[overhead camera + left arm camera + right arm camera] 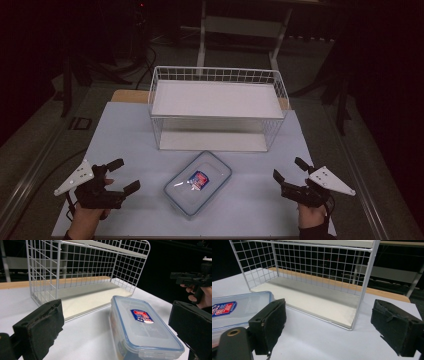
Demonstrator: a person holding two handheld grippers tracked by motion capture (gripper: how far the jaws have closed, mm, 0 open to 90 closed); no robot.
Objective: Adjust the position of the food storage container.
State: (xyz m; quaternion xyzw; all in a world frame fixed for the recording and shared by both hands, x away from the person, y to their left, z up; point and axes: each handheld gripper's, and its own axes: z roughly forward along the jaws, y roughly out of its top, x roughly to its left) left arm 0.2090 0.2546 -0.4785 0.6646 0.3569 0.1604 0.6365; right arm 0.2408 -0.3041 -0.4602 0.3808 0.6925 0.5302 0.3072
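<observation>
Holding both grippers wide and empty, I read this as the start of the job, before any approach to the container. At the lower left of the high view my left gripper [123,176] hovers over the table [120,130] with its jaws spread apart and nothing between them; the left gripper view confirms the gap, with the box lying ahead between the two black pads. At the bottom centre of the high view sits the clear plastic container [198,183], lid clipped on, a red and blue label on top, lying at an angle on the table just in front of the white wire rack [218,107], close to it but not touching. At the lower right my right gripper [290,168] also stands open and empty, well apart from the box. My judgement is that the box is meant for the rack's lower shelf or its top. Next I would bring both grippers in toward the container's short ends, level with its sides, and close evenly so it does not skid or twist.
</observation>
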